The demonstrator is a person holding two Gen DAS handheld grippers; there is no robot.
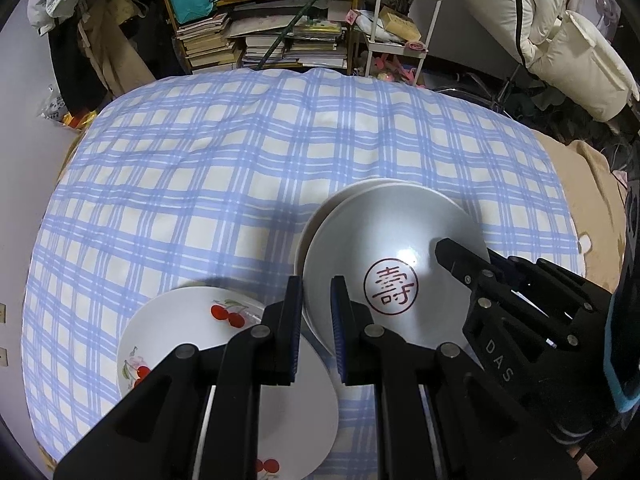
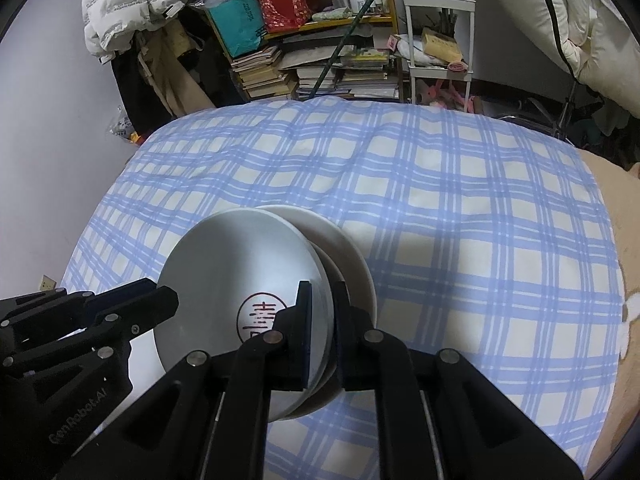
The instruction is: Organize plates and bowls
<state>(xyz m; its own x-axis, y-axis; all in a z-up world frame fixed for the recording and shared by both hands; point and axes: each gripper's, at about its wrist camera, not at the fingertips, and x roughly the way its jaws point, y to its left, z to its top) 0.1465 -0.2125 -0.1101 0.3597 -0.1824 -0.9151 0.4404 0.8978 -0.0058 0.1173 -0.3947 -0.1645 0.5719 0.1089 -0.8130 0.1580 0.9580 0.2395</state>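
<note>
A grey bowl [image 1: 384, 240] with a red character printed inside sits nested in a white bowl [image 1: 340, 196] on the blue-checked cloth [image 1: 200, 168]. My left gripper [image 1: 316, 282] is shut on the grey bowl's near-left rim, one finger inside and one outside. In the right wrist view my right gripper [image 2: 323, 286] is shut on the opposite rim of the grey bowl [image 2: 224, 264], its outer finger wedged against the white bowl [image 2: 344, 248]. Each gripper shows in the other's view: right gripper [image 1: 472, 260], left gripper [image 2: 156, 292]. A cherry-patterned plate [image 1: 180, 328] lies below my left gripper.
A shelf [image 1: 260, 44] stacked with books and bags stands beyond the cloth's far edge, with a white trolley [image 1: 400, 20] beside it. Padded jackets [image 1: 560, 32] hang at the right. A beige blanket [image 2: 624, 264] borders the cloth on the right.
</note>
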